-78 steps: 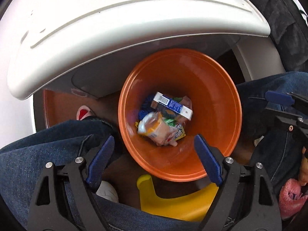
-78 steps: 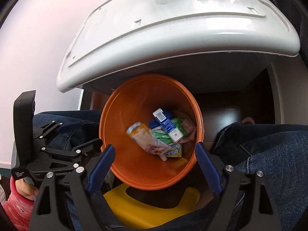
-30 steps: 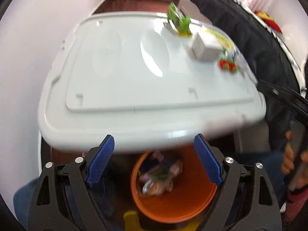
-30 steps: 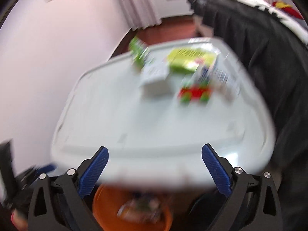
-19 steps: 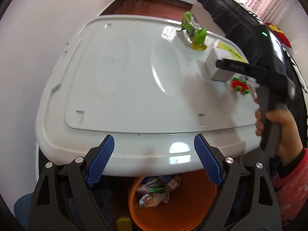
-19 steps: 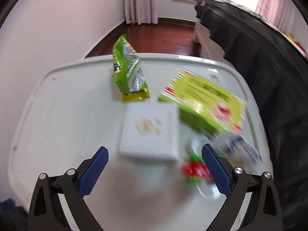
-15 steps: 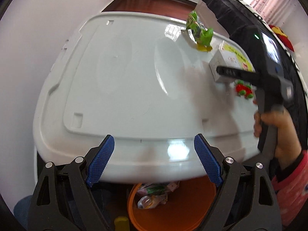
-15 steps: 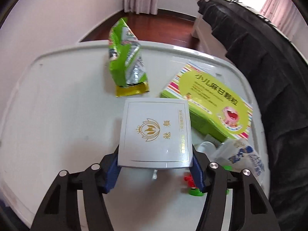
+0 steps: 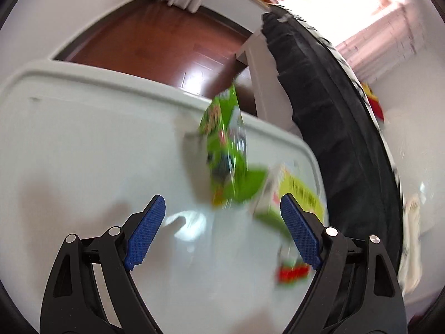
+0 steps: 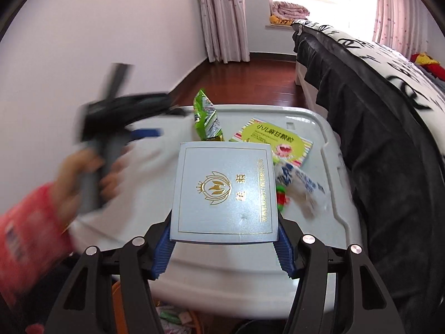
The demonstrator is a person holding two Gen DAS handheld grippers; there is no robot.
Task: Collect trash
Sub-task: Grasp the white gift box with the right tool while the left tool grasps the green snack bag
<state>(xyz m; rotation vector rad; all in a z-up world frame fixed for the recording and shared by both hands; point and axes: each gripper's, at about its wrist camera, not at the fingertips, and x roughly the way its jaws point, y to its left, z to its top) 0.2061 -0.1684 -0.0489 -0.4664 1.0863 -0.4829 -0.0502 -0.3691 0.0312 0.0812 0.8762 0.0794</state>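
My right tongs (image 10: 224, 246) pinch the white box (image 10: 225, 192) to bin it; my left tongs (image 9: 219, 233) stay spread, approaching the green bag (image 9: 226, 150) ahead

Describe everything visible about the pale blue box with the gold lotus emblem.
The pale blue box is flat and square, seemingly cardboard, with a thin gold border, a gold crowned lotus emblem, two gold characters and gold text along its right edge. It looks closed and undamaged apart from a tiny dent. The right gripper, whose jaws have just been closing, clamps its near edge, holding it tilted above the white table.
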